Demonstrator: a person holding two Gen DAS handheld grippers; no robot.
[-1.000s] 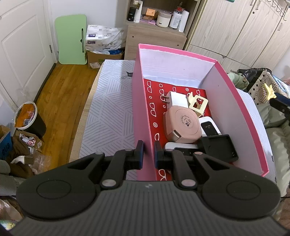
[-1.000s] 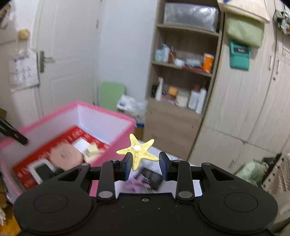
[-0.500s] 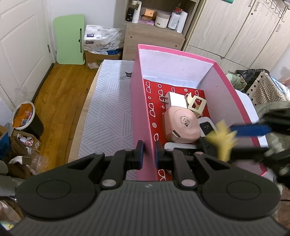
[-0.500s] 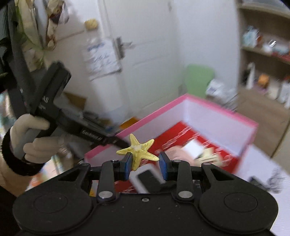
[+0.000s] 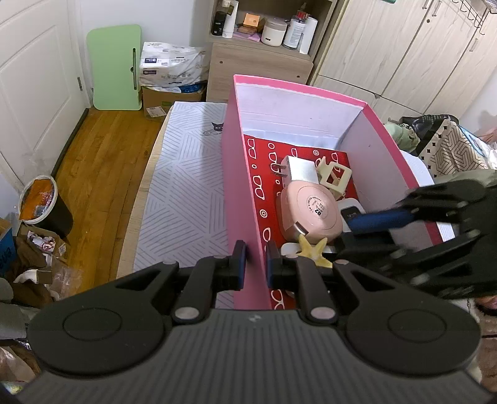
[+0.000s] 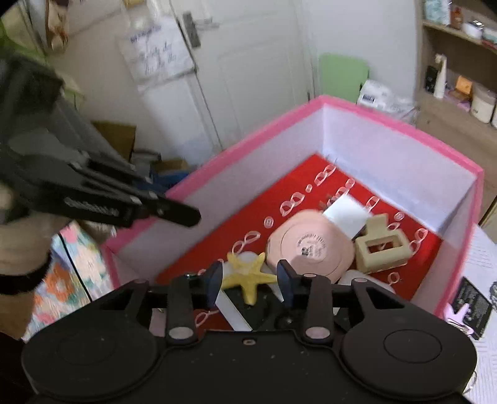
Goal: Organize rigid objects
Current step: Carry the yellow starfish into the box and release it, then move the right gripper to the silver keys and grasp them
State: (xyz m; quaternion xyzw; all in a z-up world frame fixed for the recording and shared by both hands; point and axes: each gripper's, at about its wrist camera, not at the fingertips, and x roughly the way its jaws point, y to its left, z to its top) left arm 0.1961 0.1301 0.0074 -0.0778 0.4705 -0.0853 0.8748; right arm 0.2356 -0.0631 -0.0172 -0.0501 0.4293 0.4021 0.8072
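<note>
Green folding board [image 5: 114,66] leaned against wall beside white door [image 5: 34,84]. Paper-goods pack [image 5: 170,66] stacked on cardboard box [image 5: 166,99] beside it. Bottles and jars [image 5: 273,26] kept on wooden shelf unit [image 5: 257,63]. Bin [image 5: 42,203] set on wood floor [image 5: 105,155], litter around it. Wardrobe doors [image 5: 413,49] seen at right.

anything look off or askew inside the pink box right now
Only slightly: the yellow starfish lies loose atop other items in the pink box, between the right tool's just-opened jaws. Nothing looks spilled or damaged.
</note>
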